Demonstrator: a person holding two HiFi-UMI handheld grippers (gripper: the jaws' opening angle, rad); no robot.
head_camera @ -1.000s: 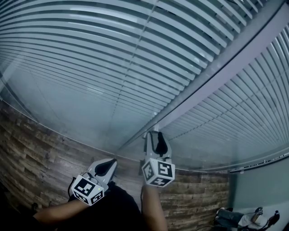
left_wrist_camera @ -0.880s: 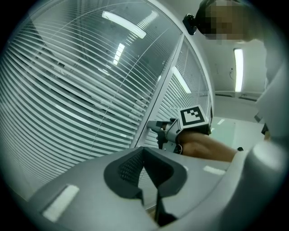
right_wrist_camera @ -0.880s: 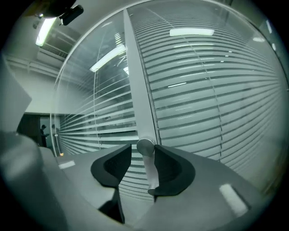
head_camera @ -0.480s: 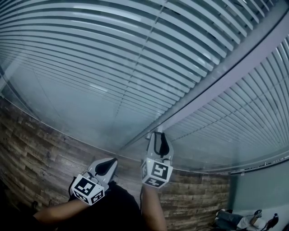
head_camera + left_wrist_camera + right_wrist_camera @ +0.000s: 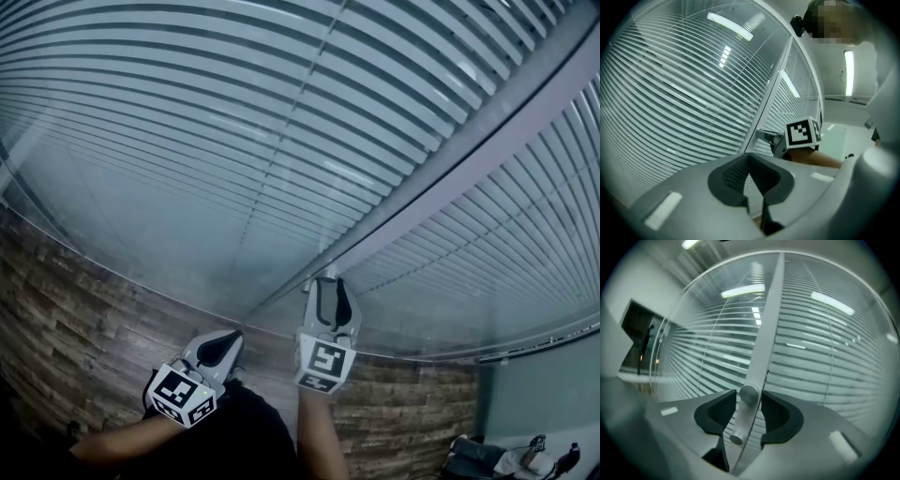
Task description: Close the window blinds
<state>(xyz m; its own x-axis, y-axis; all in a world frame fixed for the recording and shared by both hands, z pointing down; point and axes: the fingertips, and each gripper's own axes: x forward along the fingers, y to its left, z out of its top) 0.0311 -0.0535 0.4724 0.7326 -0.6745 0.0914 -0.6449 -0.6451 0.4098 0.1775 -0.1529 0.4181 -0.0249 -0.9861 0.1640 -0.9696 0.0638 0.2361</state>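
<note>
White slatted blinds [image 5: 234, 112] hang behind glass panes on both sides of a grey frame post [image 5: 450, 159]. A small round metal knob [image 5: 749, 393] sticks out of the post [image 5: 764, 333], with a second knob [image 5: 736, 439] lower down. My right gripper [image 5: 328, 281] reaches up to the post. In the right gripper view the upper knob sits between the jaws of that gripper [image 5: 749, 404], which are opening, with the pads close beside it. My left gripper [image 5: 223, 345] hangs lower left, shut and empty, its pads [image 5: 740, 176] meeting; it sees the right gripper [image 5: 764, 136].
A wood-pattern floor [image 5: 84, 309] runs along the foot of the glass. A dark bottom rail [image 5: 534, 342] ends the right blind. Some bags or gear [image 5: 497, 455] lie on the floor at the bottom right. Ceiling lights reflect in the glass [image 5: 729, 26].
The right gripper has rolled a little at the knob, its marker cube turning, and its tips stay at the post. The left gripper has not moved.
</note>
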